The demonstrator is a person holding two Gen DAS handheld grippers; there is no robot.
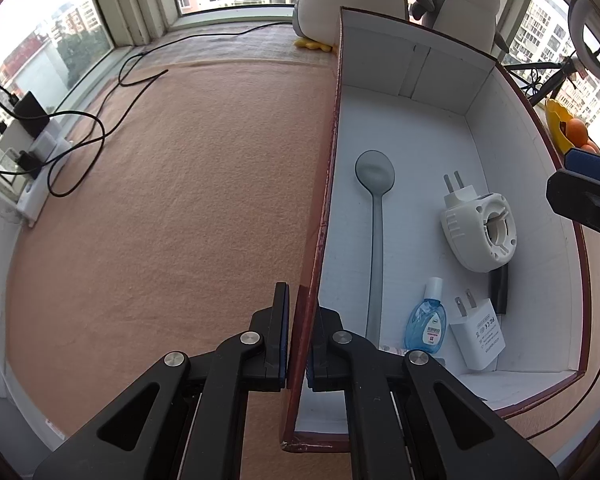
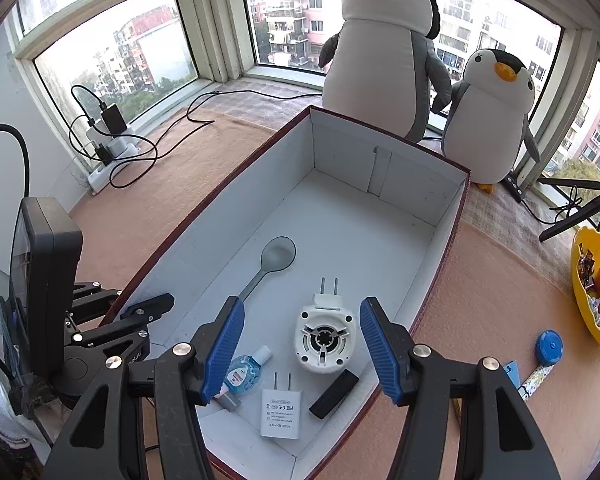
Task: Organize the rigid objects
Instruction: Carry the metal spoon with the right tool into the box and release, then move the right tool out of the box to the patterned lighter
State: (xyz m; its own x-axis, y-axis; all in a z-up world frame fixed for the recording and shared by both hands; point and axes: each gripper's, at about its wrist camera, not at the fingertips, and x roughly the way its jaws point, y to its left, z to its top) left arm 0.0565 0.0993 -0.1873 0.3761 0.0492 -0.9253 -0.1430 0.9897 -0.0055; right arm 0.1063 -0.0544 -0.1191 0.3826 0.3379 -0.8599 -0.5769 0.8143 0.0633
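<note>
Left wrist view shows the left gripper [image 1: 298, 336] with its jaws clamped on the box [image 1: 512, 152] at the near part of its left wall, steadying it on the peach-covered worktop [image 1: 160, 200]. Right of those jaws, on the box floor, lie the grey spoon [image 1: 374, 216], the round white plug-in unit [image 1: 476, 228], the blue dropper bottle [image 1: 426, 318], the white charger [image 1: 478, 334] and a black stick-shaped piece [image 1: 499, 290].

The right gripper [image 2: 302, 350] hangs over the box, jaws about half open and empty, the plug-in unit just beyond them.

Risk, as I judge it: if the wall clamp slips or twists, the cardboard may buckle and the contents slide.

Only the right wrist view shows the blue round case [image 2: 549, 346] and patterned strip [image 2: 536, 378] outside the box, right of the jaws, seemingly unsorted.
</note>
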